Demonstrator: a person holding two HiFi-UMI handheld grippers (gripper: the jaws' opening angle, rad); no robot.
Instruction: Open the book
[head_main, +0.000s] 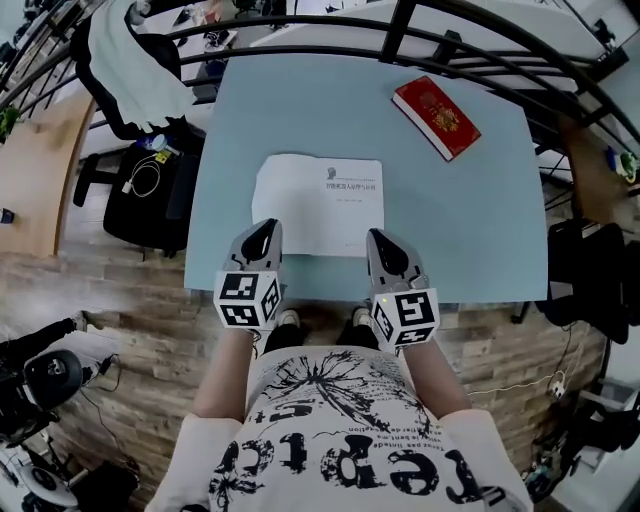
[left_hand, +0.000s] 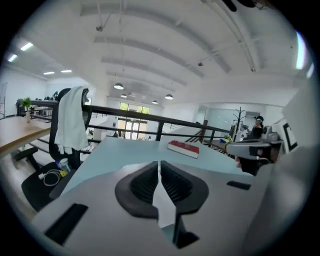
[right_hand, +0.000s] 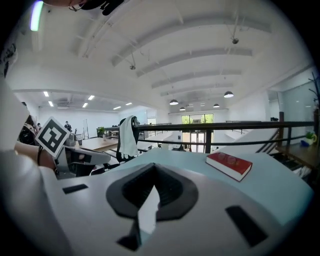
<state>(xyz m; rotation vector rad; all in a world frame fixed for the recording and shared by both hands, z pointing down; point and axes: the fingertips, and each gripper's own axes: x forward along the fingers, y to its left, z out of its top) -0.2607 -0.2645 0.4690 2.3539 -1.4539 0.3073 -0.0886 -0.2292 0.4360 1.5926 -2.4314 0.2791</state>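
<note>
A white book (head_main: 318, 205) lies flat on the light blue table (head_main: 470, 230) near its front edge, spread wide, with print on its right half and its left edge slightly curled up. A shut red book (head_main: 436, 116) (left_hand: 184, 148) (right_hand: 229, 164) lies at the far right of the table. My left gripper (head_main: 262, 238) (left_hand: 159, 167) hovers over the white book's near left corner, jaws drawn together with nothing between them. Over the near right corner, my right gripper (head_main: 385, 248) (right_hand: 154, 172) is shut and empty. Neither touches the book.
A black railing (head_main: 400, 40) curves behind the table. A chair draped with a white garment (head_main: 130, 60) stands at the far left, above a black seat with cables (head_main: 140, 190). Another black chair (head_main: 590, 280) is at the right. The person's legs are against the front edge.
</note>
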